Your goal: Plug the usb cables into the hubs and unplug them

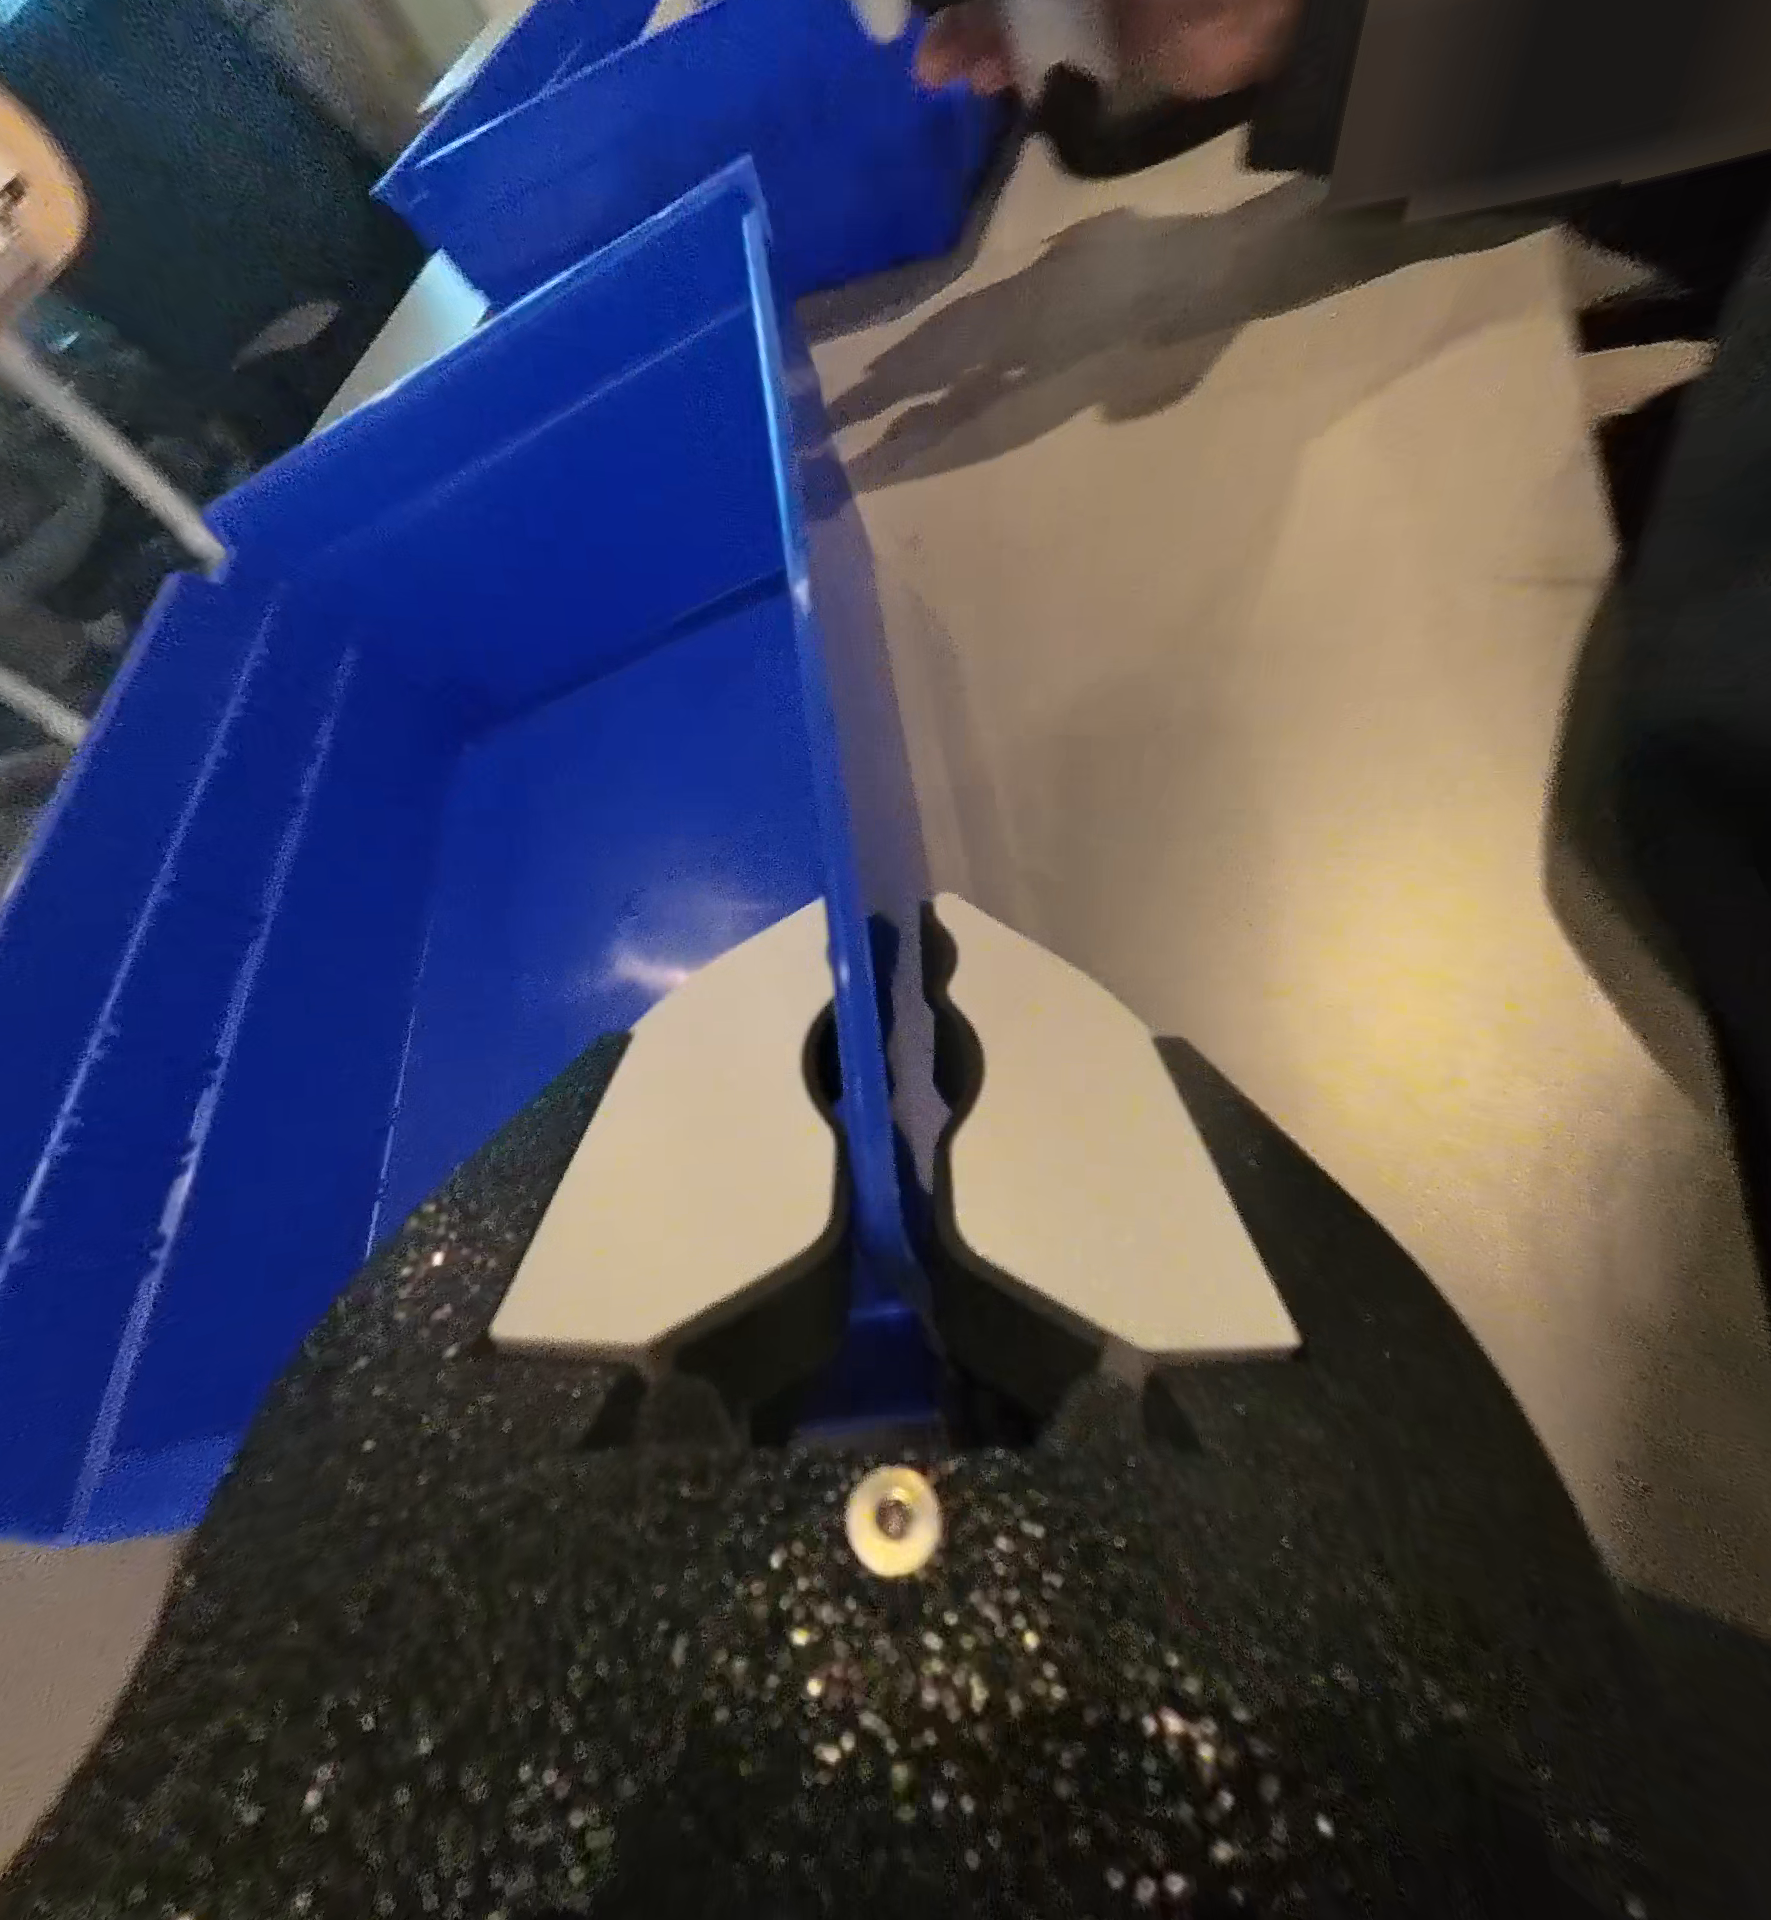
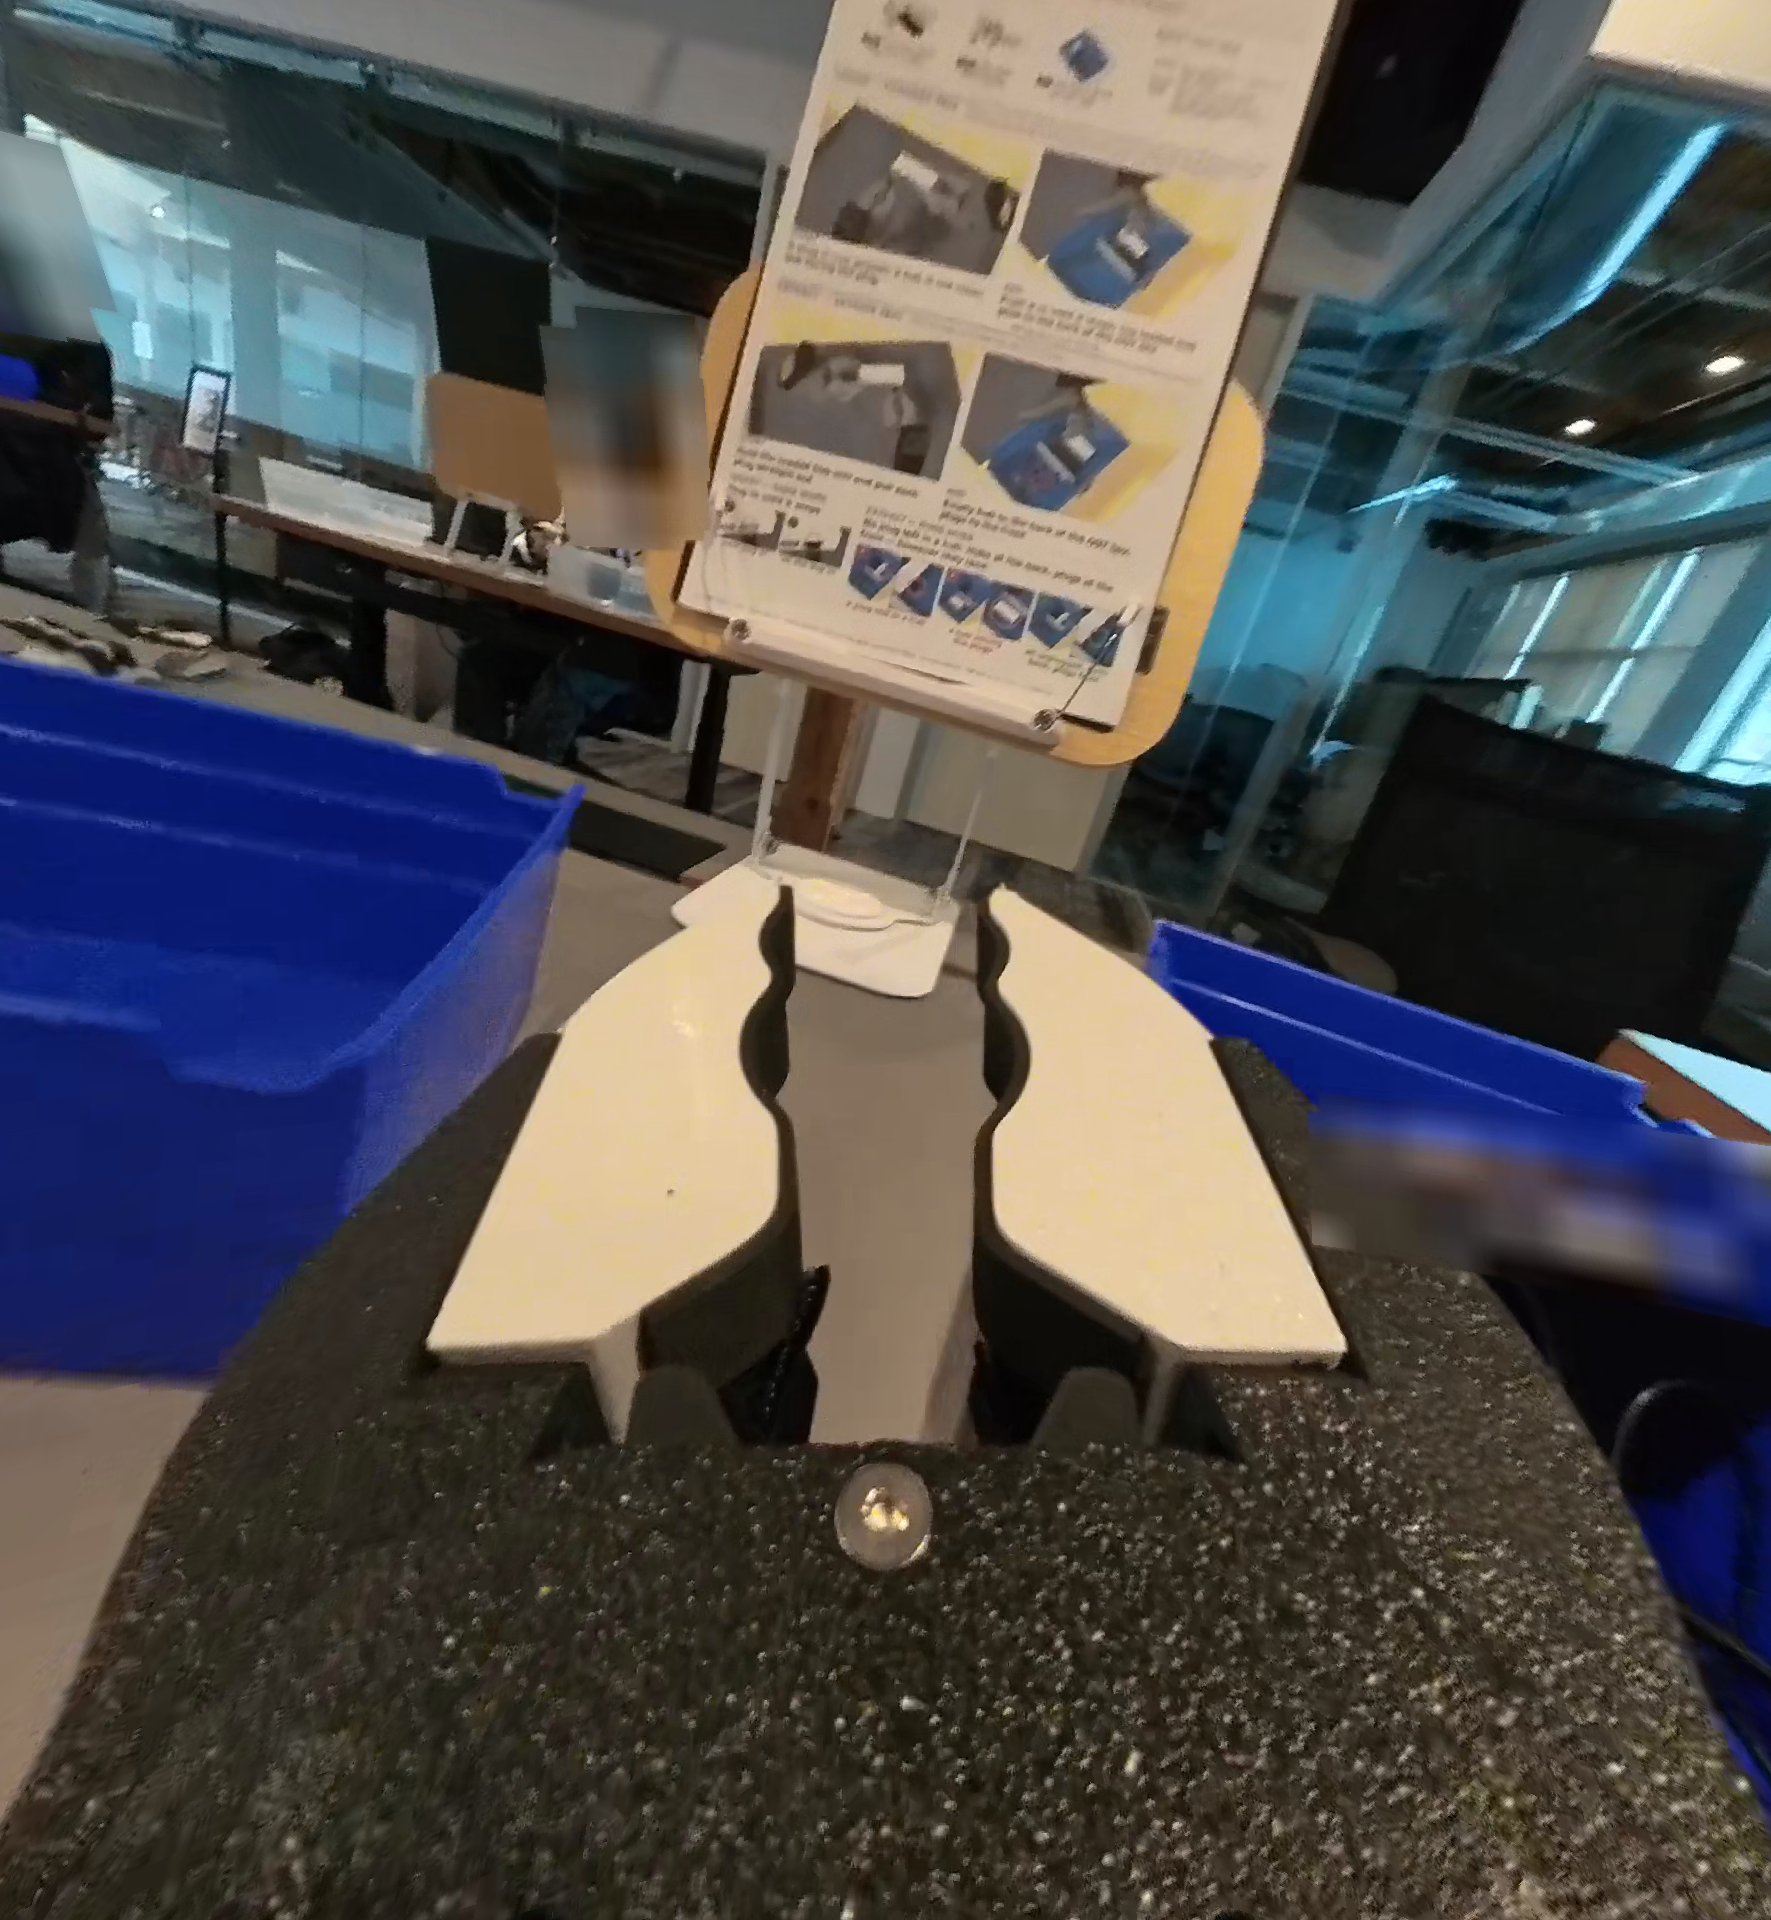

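Table (image 2: 652, 883): grey, bears everything. Blue bin (image 1: 569, 644) on it, tilted in left wrist view; 2nd bin (image 1: 715, 156) just behind. In right view, bin (image 2: 185, 987) left of gripper, another bin (image 2: 1380, 1039) on the right. Instruction sheet (image 2: 974, 364) on stand, far side of table. Left gripper (image 1: 886, 1039) clenched on bin wall. Right gripper (image 2: 881, 1039) released, nothing between fingers. USB cables, hubs: can't tell where.
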